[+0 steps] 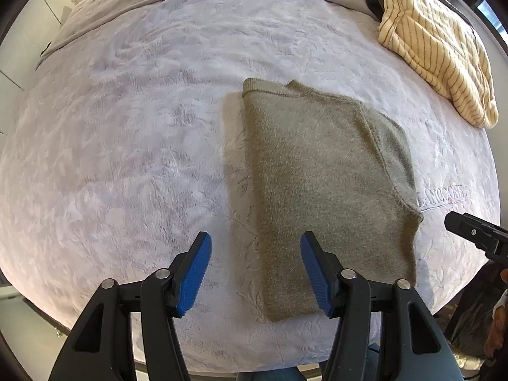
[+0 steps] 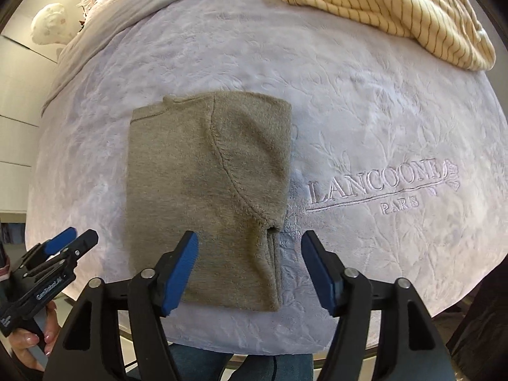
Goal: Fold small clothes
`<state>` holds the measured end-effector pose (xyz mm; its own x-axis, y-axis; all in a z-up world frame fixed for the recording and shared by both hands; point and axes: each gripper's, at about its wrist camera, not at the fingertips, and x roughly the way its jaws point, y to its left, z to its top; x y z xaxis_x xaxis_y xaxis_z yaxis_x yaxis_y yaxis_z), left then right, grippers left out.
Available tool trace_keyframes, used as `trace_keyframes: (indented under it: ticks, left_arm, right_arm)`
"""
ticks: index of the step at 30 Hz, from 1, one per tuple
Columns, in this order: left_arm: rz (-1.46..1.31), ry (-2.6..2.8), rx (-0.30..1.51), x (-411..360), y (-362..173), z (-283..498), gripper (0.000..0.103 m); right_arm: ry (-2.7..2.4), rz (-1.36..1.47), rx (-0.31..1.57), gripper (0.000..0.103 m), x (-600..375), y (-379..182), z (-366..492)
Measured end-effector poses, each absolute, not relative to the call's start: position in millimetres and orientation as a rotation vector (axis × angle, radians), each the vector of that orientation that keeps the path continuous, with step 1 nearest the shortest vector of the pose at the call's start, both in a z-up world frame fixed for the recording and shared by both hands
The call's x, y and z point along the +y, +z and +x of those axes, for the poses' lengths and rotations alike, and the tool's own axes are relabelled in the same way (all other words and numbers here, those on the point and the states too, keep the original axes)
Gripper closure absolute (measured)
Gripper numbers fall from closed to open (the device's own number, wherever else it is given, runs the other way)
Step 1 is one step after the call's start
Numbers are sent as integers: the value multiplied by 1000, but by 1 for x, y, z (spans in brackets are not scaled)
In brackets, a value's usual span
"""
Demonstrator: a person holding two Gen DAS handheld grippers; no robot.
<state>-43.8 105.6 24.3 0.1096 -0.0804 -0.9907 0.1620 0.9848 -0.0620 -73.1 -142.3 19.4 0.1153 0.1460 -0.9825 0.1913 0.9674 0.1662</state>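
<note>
Here, the sweater (image 1: 330, 190) lay folded into a long olive-grey rectangle on the pale embossed blanket (image 1: 127, 146), its neck edge at the far end and its hem near the bed's near edge. In the left wrist view the left gripper (image 1: 256, 250) hovered above the near end with its blue-padded jaws spread wide and holding nothing; the left finger stood over bare blanket and the right finger over the cloth, so the sweater's left long edge ran up through the gap between them. At the right rim of that view a black part of the right gripper (image 1: 476, 235) showed just beside the sweater's right edge. In the right wrist view the right gripper (image 2: 250, 244) was likewise wide and empty, poised over the sweater's (image 2: 203, 197) near right corner: its left finger lay over the cloth, its right finger over the blanket (image 2: 381, 111), with the folded sleeve seam and the right long edge between them. The left gripper (image 2: 63, 241) appeared low at the left of that view, off the sweater's left side, held by a hand (image 2: 35, 339). Embroidered lettering (image 2: 377, 187) sat on the blanket just right of the sweater. A cream striped garment (image 2: 390, 9) lay heaped at the far right, well apart from the sweater.
</note>
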Motion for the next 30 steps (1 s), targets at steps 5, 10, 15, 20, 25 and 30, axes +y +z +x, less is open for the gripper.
trace_keyframes:
  ticks: [5,10,15,20,25,30]
  left_arm:
    - [63,-182,1409,104,38,-42,12]
    - [57,-176,1399,102,40,-40,11]
    - [60,-167,1394,98,41,-44,0]
    - [65,-162,1392,98,41,-45,0]
    - [63,-156,1390,100,42,-43,0]
    - [62,-156,1389,102,43,-42,0]
  right_arm:
    - [-52,235,1434,19,-136,31,-71]
    - [-76,144,1397,0,-127,41,-67]
    - [-92,122,1383,0,-124,45,-65]
    - [-95,124,1386,0,-125,45,-63]
    - [-98,130,1392,0,-125,44,-64]
    - [-98,130,1392,0,-125,44,-64]
